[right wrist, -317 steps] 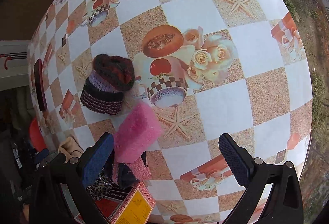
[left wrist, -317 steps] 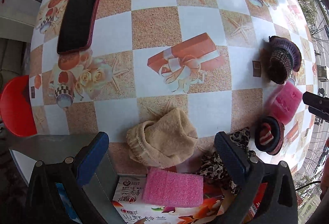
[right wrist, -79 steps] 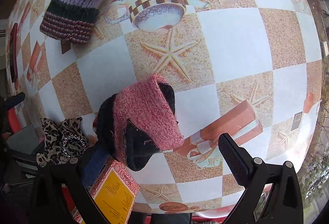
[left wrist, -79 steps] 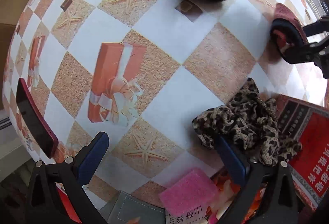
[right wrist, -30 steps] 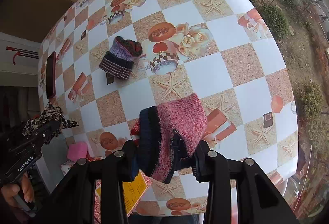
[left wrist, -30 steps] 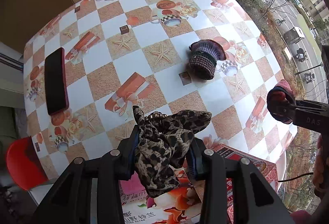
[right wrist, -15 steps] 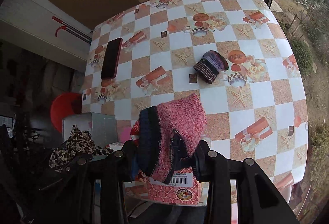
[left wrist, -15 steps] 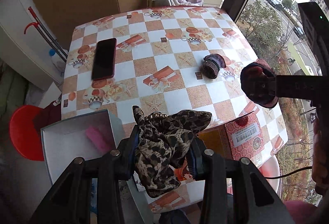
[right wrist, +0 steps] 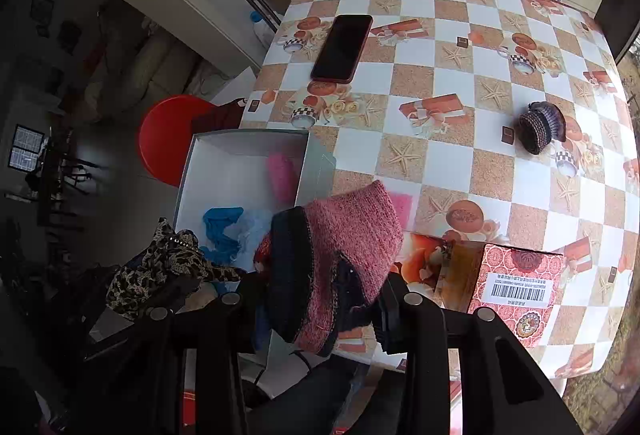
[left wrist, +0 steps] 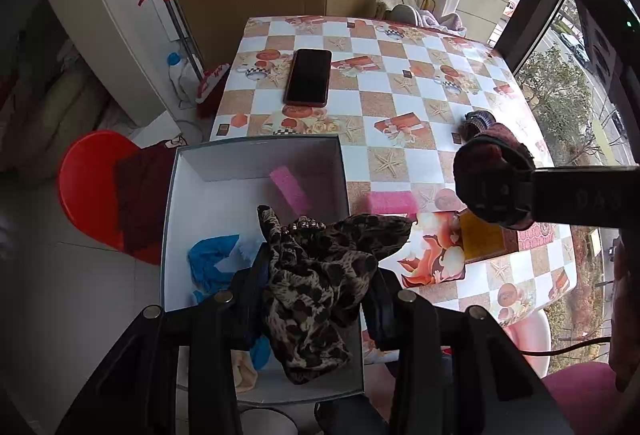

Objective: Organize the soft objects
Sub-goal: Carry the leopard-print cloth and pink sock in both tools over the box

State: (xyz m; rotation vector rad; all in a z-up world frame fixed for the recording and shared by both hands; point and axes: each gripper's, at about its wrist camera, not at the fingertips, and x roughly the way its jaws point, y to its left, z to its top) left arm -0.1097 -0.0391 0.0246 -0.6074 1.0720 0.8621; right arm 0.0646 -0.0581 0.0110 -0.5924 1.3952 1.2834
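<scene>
My left wrist camera looks steeply down from high over the white box (left wrist: 256, 155). My right one does likewise, and both share the checkered table (right wrist: 452, 151).

"DAS" on right gripper (left wrist: 494, 191)

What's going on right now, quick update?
Left gripper shut on leopard-print cloth, over white box. Right gripper shut on pink knit hat. Striped knit hat left on table.
</scene>
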